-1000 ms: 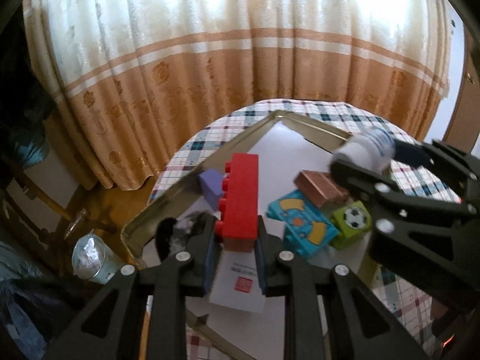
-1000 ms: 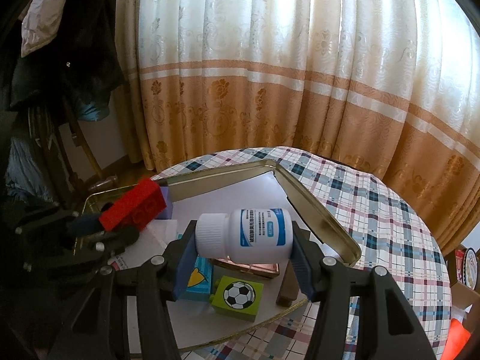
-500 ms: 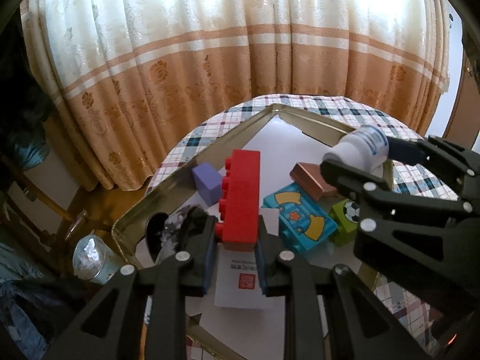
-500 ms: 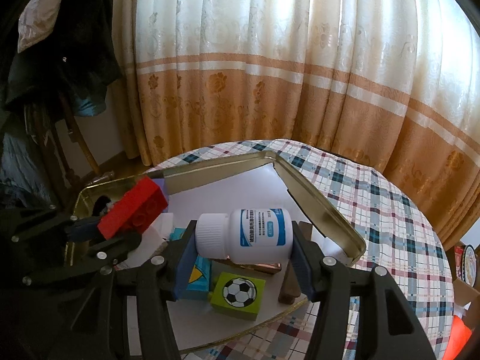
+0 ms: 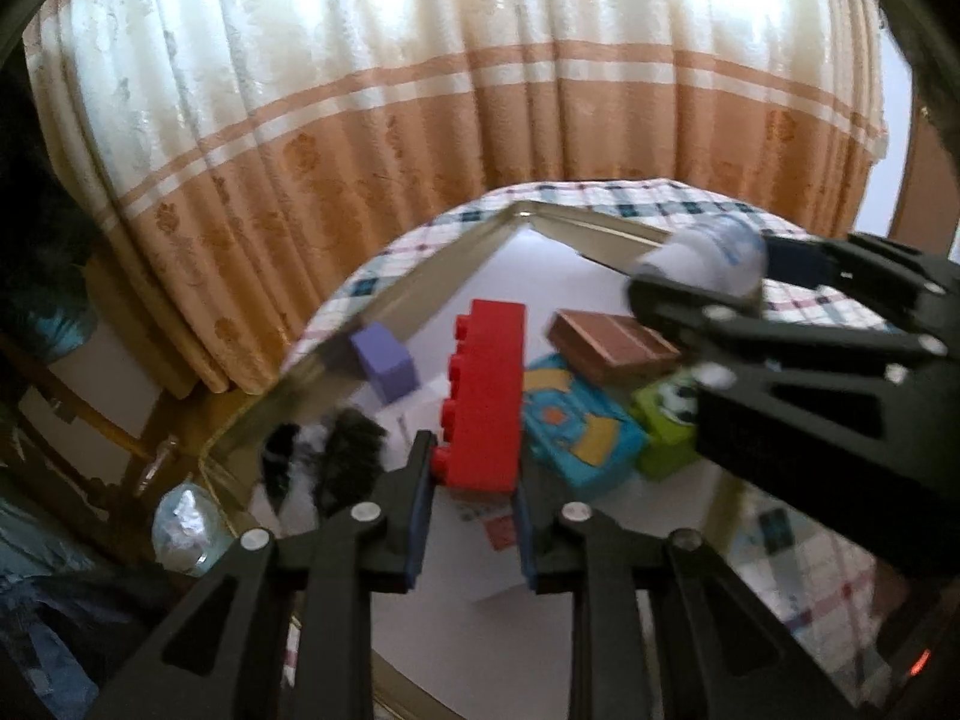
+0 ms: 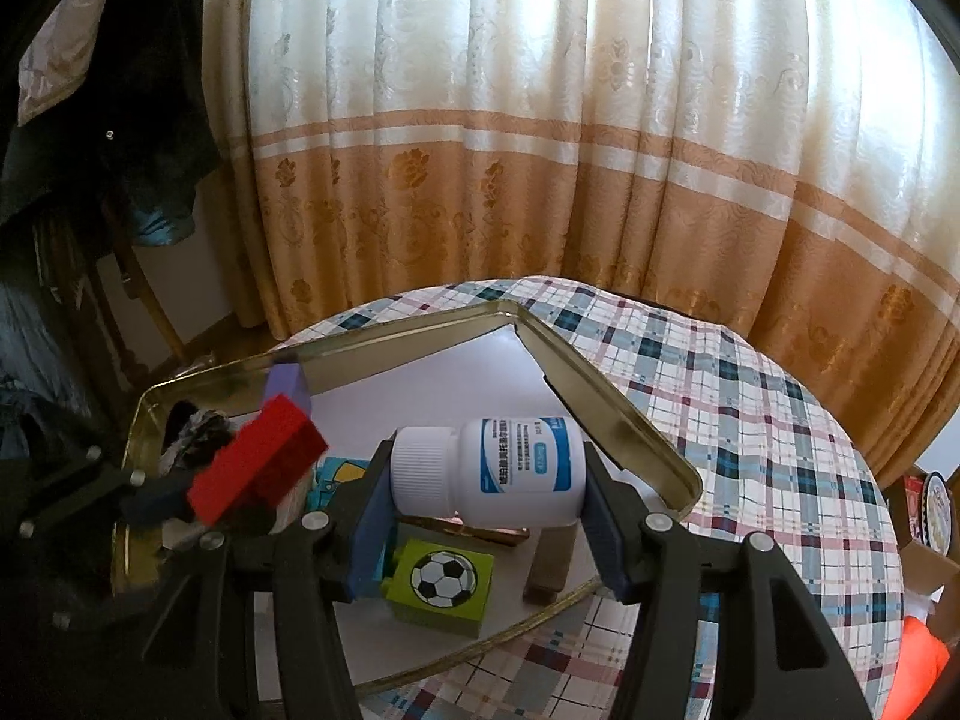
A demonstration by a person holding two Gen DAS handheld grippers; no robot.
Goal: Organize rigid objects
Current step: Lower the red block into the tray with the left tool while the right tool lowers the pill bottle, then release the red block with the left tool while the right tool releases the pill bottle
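Note:
A red toy brick [image 5: 486, 396] stands on end between the tips of my left gripper [image 5: 471, 480], above the gold metal tray [image 5: 420, 294]. The jaws are opening, and the blue pads stand just off the brick's sides. In the right wrist view the same brick [image 6: 258, 468] tilts at the left over the tray [image 6: 600, 384]. My right gripper [image 6: 486, 480] is shut on a white pill bottle [image 6: 489, 471] with a blue label, held sideways above the tray. The bottle [image 5: 702, 258] also shows at the right of the left wrist view.
In the tray lie a purple block [image 5: 384, 363], a brown block [image 5: 612, 345], a teal picture block [image 5: 576, 432], a green soccer-ball cube [image 6: 441, 579], a white card [image 5: 498, 534] and a black crumpled thing [image 5: 348, 456]. The plaid round table [image 6: 750, 420] stands before a curtain.
My left gripper's pads have drawn apart from the red brick, which they clamped before. The right gripper and its bottle have kept still.

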